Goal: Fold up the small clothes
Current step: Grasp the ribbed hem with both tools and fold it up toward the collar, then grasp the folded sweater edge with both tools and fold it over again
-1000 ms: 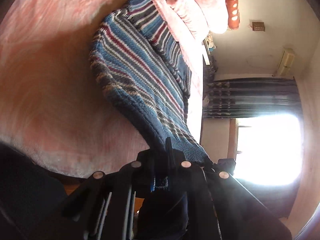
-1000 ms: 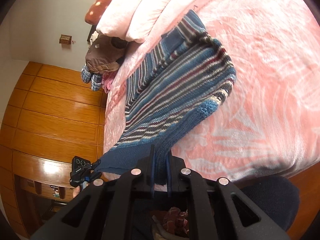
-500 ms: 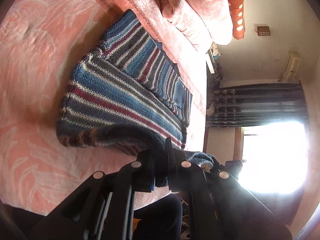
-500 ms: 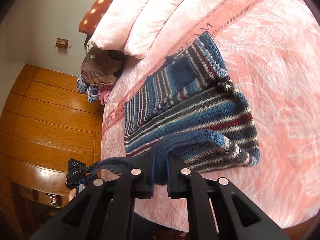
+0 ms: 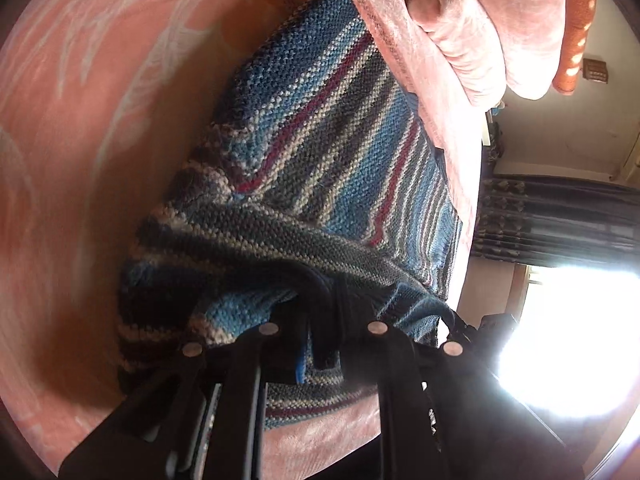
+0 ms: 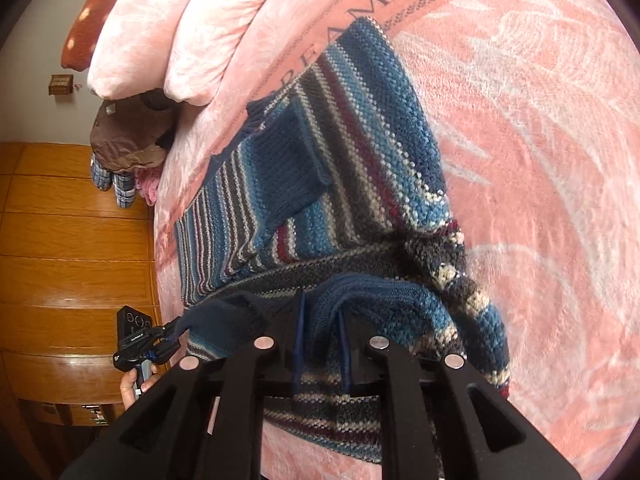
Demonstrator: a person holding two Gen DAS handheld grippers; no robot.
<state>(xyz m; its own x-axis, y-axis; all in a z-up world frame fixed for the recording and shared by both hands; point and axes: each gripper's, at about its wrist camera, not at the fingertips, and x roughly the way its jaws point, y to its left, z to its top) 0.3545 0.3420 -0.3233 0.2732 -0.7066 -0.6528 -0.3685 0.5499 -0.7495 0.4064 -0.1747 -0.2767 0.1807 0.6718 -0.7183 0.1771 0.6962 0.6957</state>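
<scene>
A small knitted sweater (image 5: 320, 152) with blue, grey, white and maroon stripes lies on a pink blanket (image 5: 80, 120). Its near hem is lifted and carried over the body. My left gripper (image 5: 322, 320) is shut on one hem corner. My right gripper (image 6: 320, 320) is shut on the other corner of the sweater (image 6: 340, 184). A folded sleeve with a dark blue cuff (image 6: 292, 160) rests on the body. In the right wrist view the left gripper (image 6: 160, 336) shows at lower left, a hand under it.
Folded pink bedding (image 6: 192, 28) and an orange dotted pillow (image 5: 576, 32) lie at the head of the blanket (image 6: 540, 160). A brown garment pile (image 6: 128, 136) sits beside a wooden cabinet (image 6: 72, 260). A bright window (image 5: 568, 340) and dark curtains (image 5: 552, 220) are at the right.
Both grippers have carried the hem forward and lower over the sweater's body, so the garment now looks much closer and the fold lies further up it.
</scene>
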